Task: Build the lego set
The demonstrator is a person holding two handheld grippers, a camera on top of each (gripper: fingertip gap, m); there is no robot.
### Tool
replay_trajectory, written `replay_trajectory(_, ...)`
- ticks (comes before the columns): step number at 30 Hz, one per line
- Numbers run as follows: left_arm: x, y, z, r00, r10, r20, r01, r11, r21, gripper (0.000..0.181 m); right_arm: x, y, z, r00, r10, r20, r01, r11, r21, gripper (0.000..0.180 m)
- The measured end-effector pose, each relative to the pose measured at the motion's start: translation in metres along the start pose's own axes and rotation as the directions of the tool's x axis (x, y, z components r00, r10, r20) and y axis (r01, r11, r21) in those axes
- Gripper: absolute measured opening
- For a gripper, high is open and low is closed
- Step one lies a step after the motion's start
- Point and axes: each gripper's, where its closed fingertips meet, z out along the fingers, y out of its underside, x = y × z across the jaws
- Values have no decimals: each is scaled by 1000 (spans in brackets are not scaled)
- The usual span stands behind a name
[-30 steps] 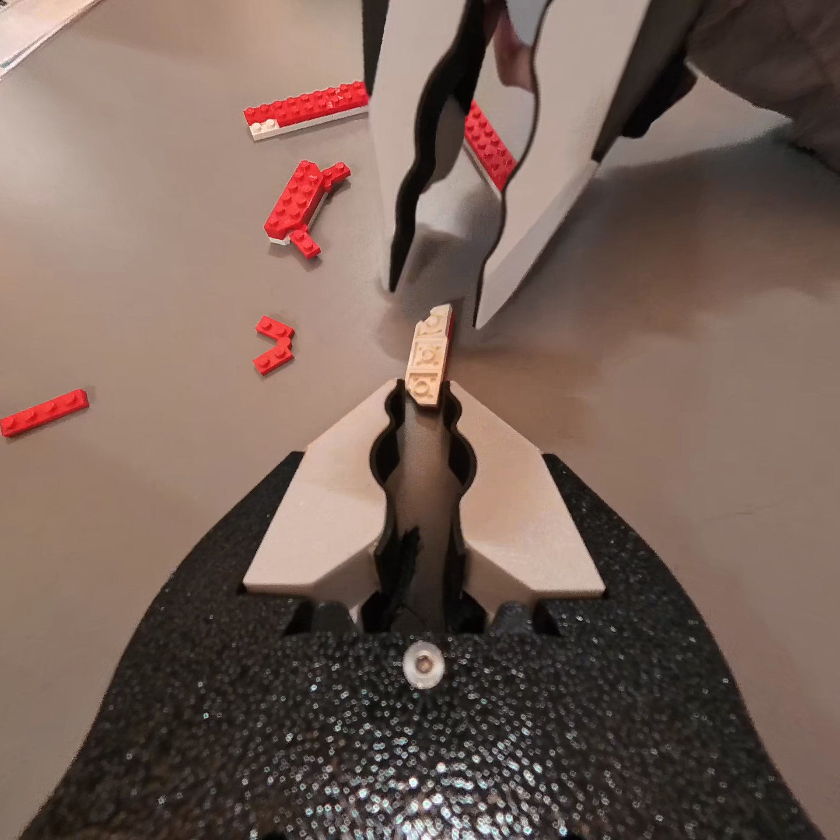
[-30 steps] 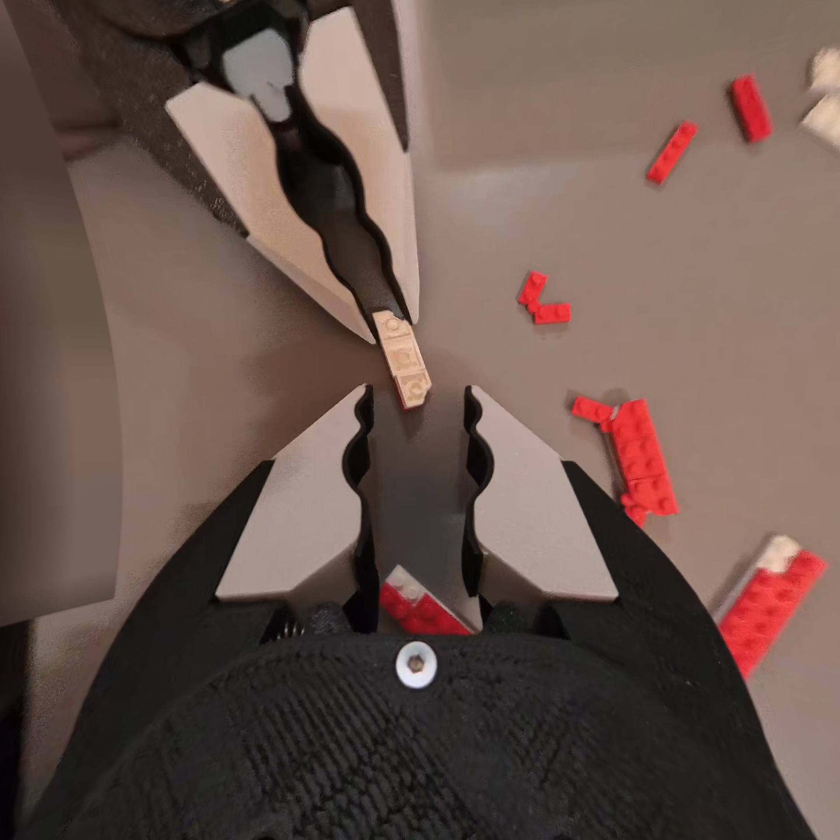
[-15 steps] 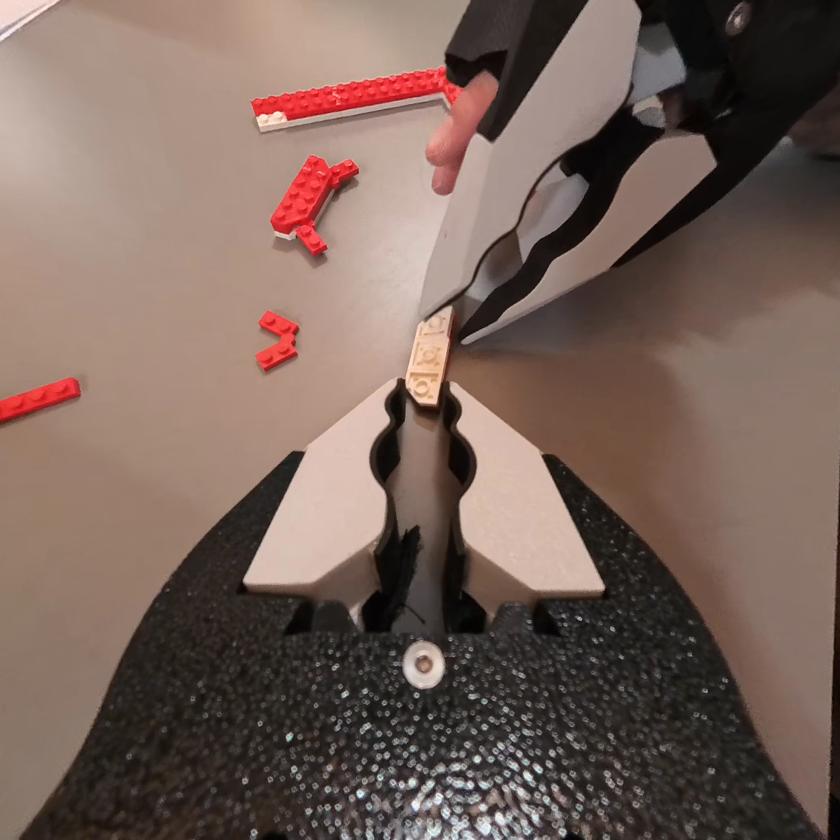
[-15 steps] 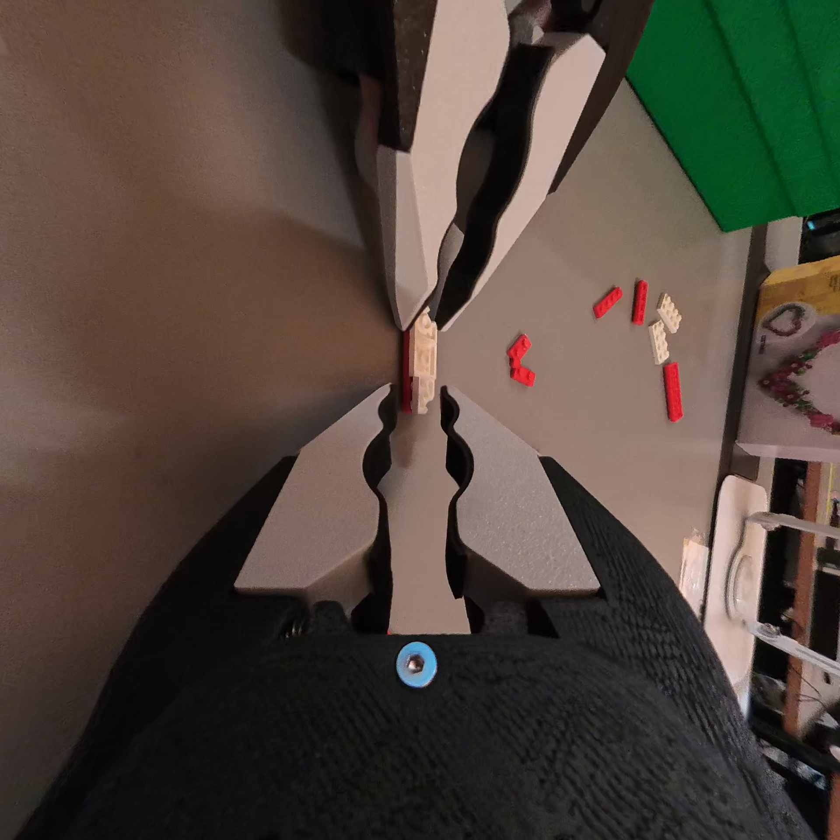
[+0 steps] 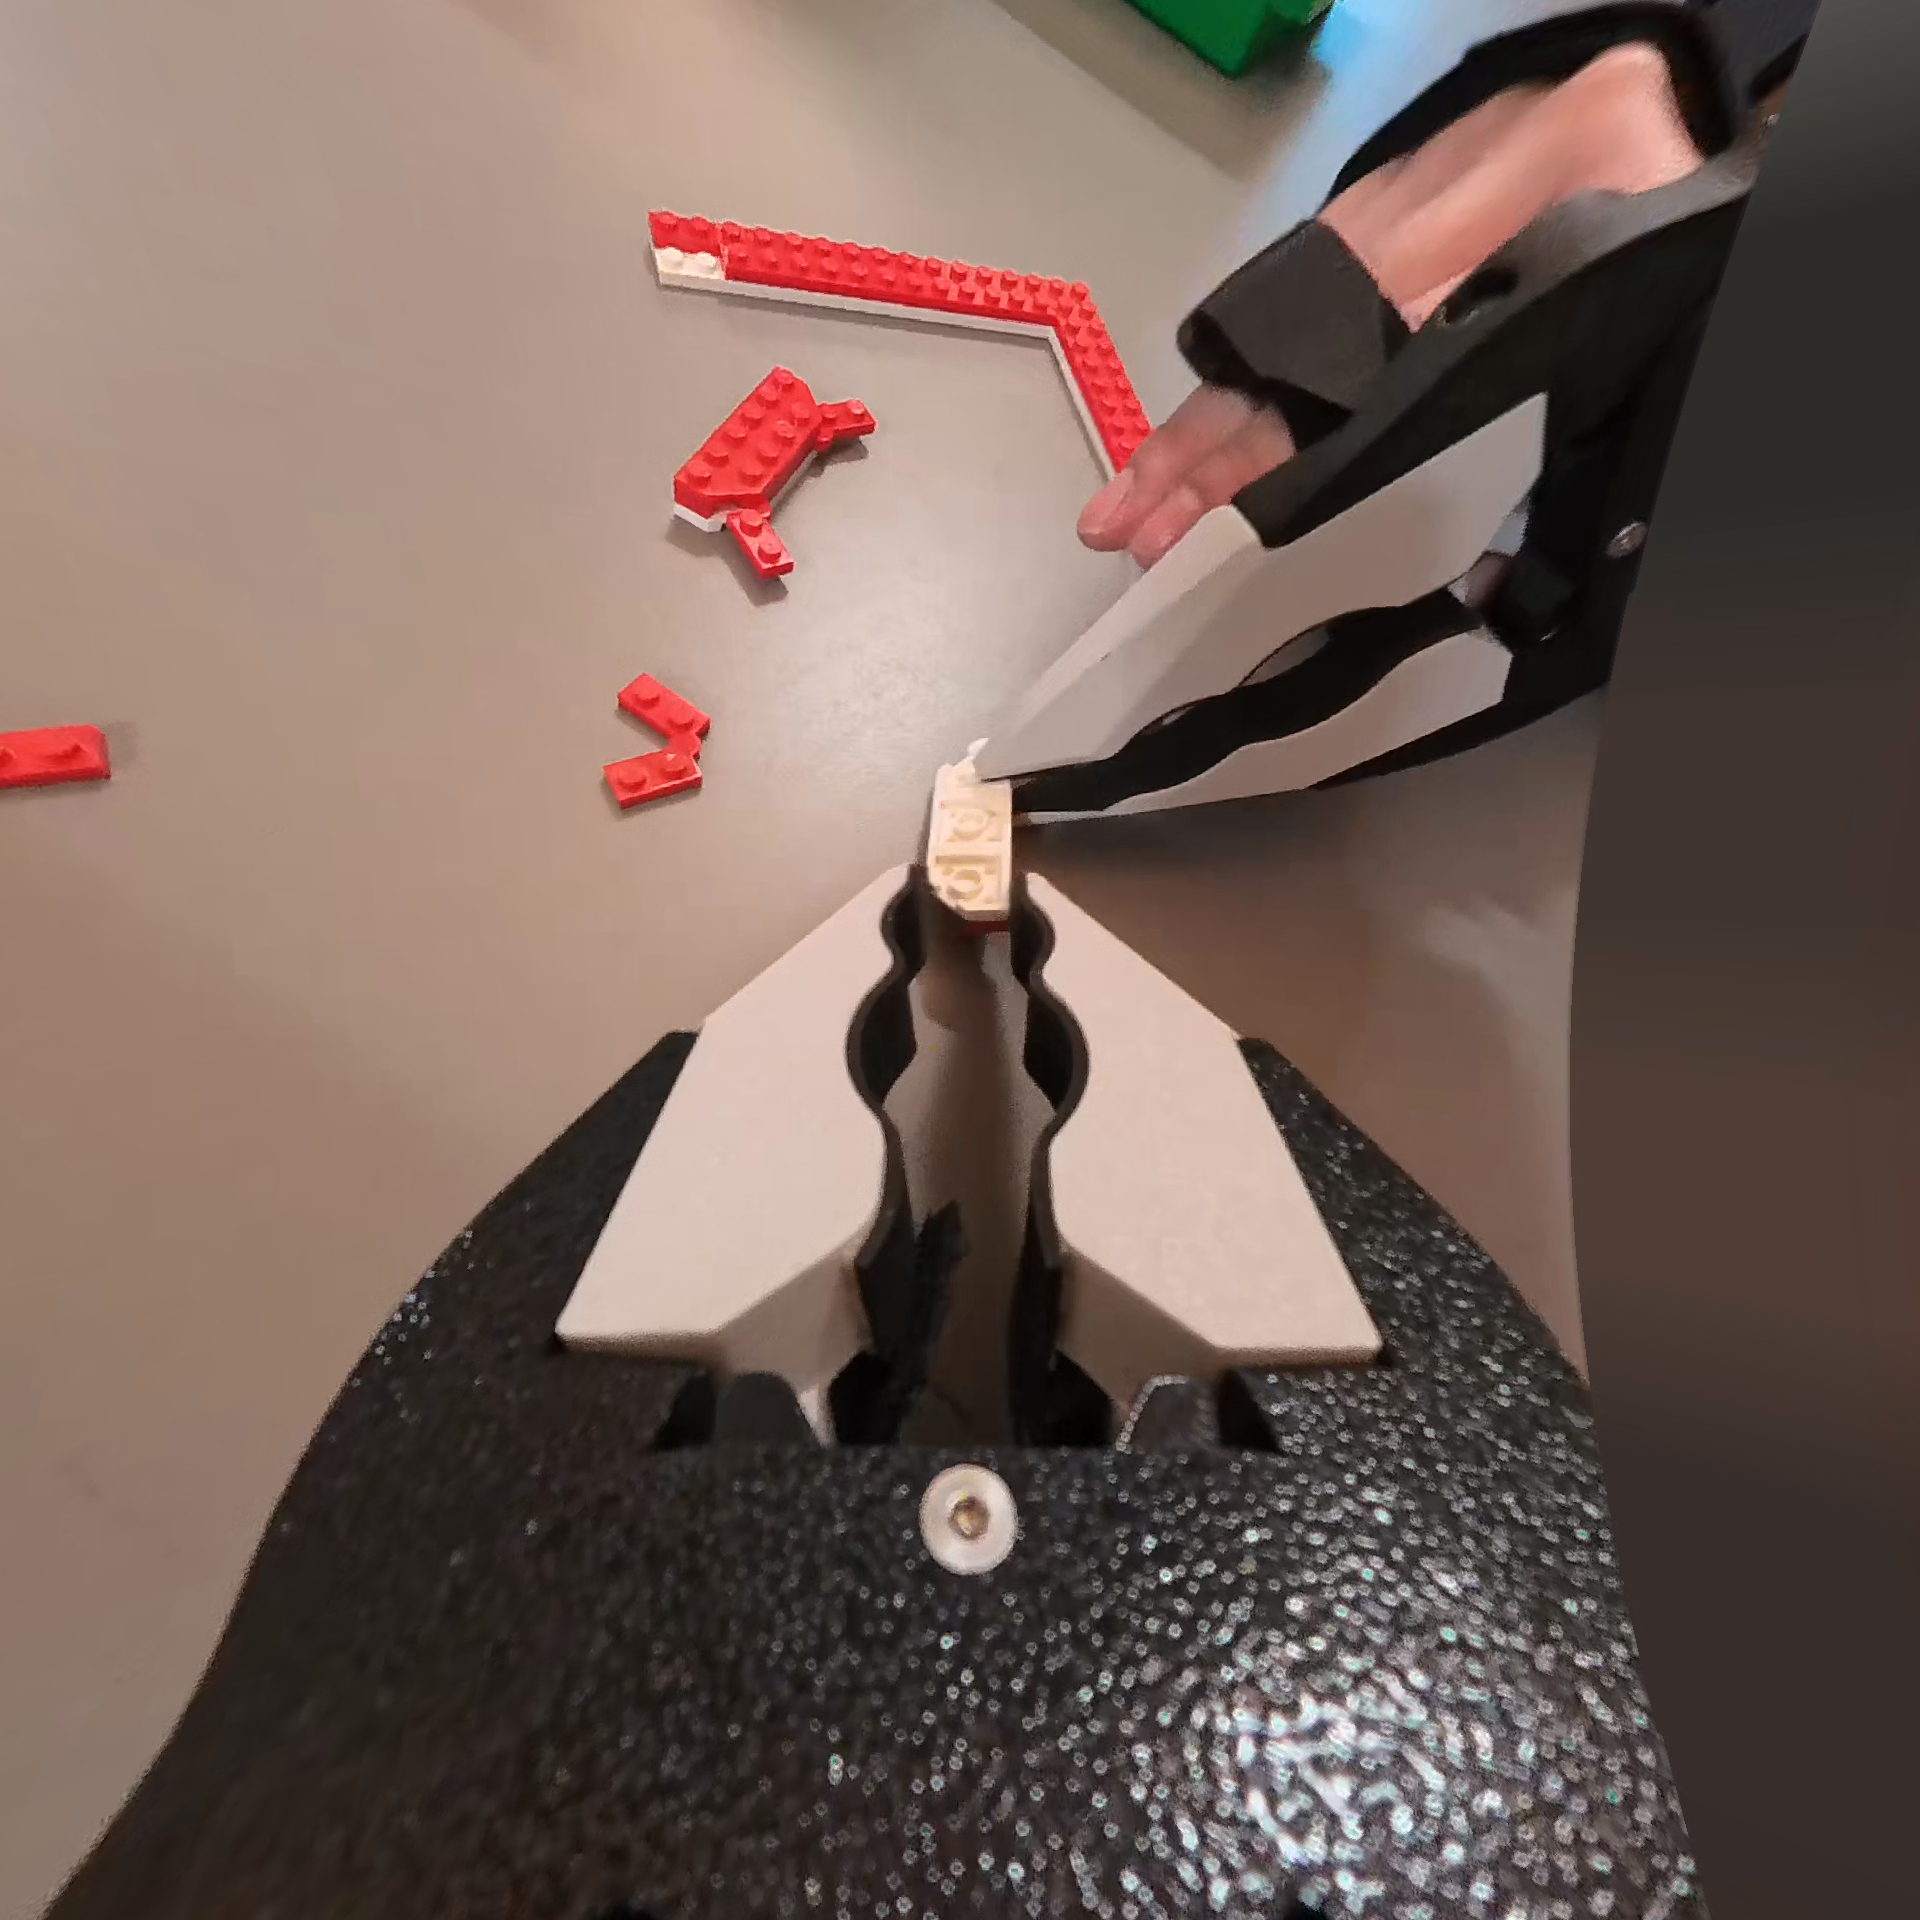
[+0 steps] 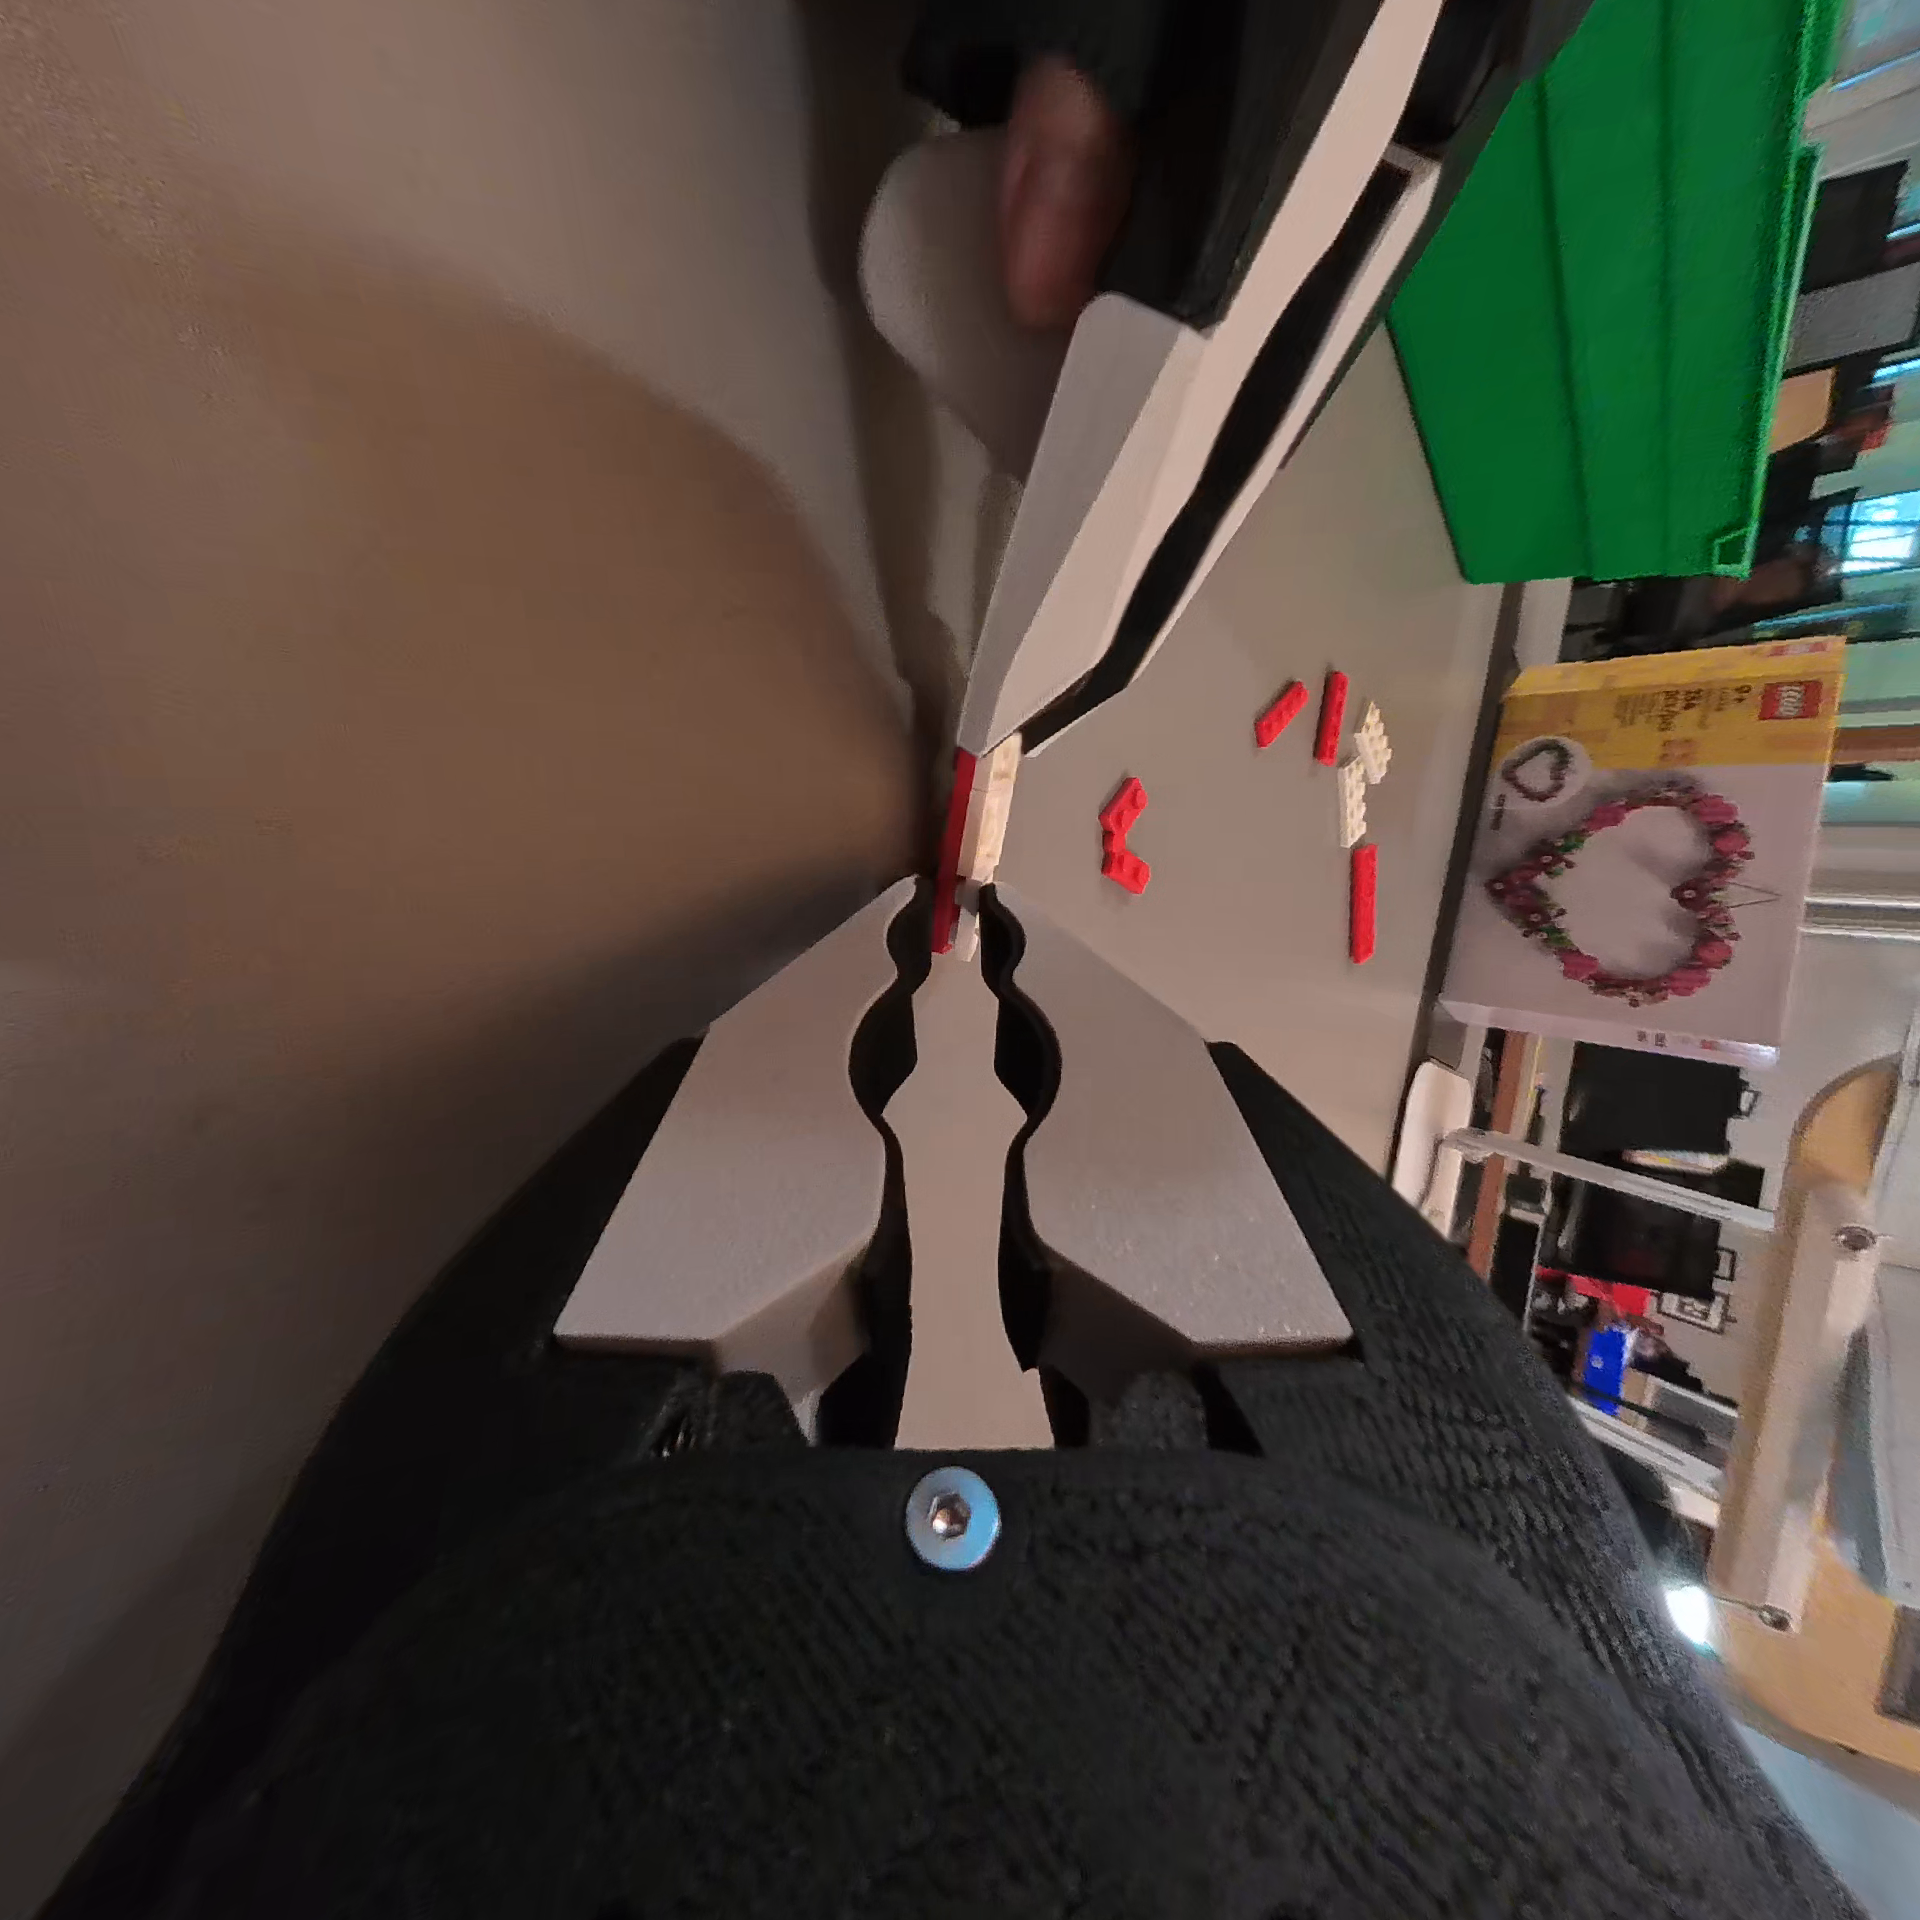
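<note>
A small stack of a white plate on a red plate (image 5: pixel 971 847) is held in the air between both grippers. My left gripper (image 5: pixel 971 904) is shut on its near end. My right gripper (image 5: pixel 1003 798) comes in from the right and is shut on its far end. In the right wrist view the stack (image 6: pixel 982 821) shows edge-on, red layer left and white layer right. There my right gripper (image 6: pixel 951 914) pinches its near end. The left gripper (image 6: pixel 992 743) pinches the other end from above.
On the grey table lie a long angled red strip (image 5: pixel 894 275), a red wedge assembly (image 5: pixel 764 457), a small red angled pair (image 5: pixel 660 743) and a red plate (image 5: pixel 52 753). Loose white plates (image 6: pixel 1361 779), the set's box (image 6: pixel 1631 842) and a green bin (image 6: pixel 1621 312) are farther off.
The right gripper was open above the stack. It has rolled onto its side and shut on the stack's far end. The left gripper kept its hold.
</note>
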Motion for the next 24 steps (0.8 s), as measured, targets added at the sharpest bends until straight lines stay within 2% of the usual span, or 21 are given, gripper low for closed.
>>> replay_trajectory(9,6,-4,0,996,93,12,-93,995,21,18,-1,1,-4,992,113,49,-117,990,73,5)
replay_trajectory(12,13,-7,-1,964,261,42,-263,964,37,29,1,4,-3,990,132,49,-135,988,77,5)
replay_trajectory(14,20,-10,-1,896,435,94,-440,897,44,51,3,7,-4,989,142,44,-145,987,75,5)
replay_trajectory(17,18,-16,3,751,622,223,-637,771,-8,55,8,7,-10,985,165,46,-169,981,93,5)
replay_trajectory(21,17,-25,5,508,787,349,-816,570,-98,31,13,0,-22,979,195,65,-203,969,142,5)
replay_trajectory(24,11,-28,6,389,827,405,-856,487,-172,12,15,-3,-27,978,195,72,-204,967,154,5)
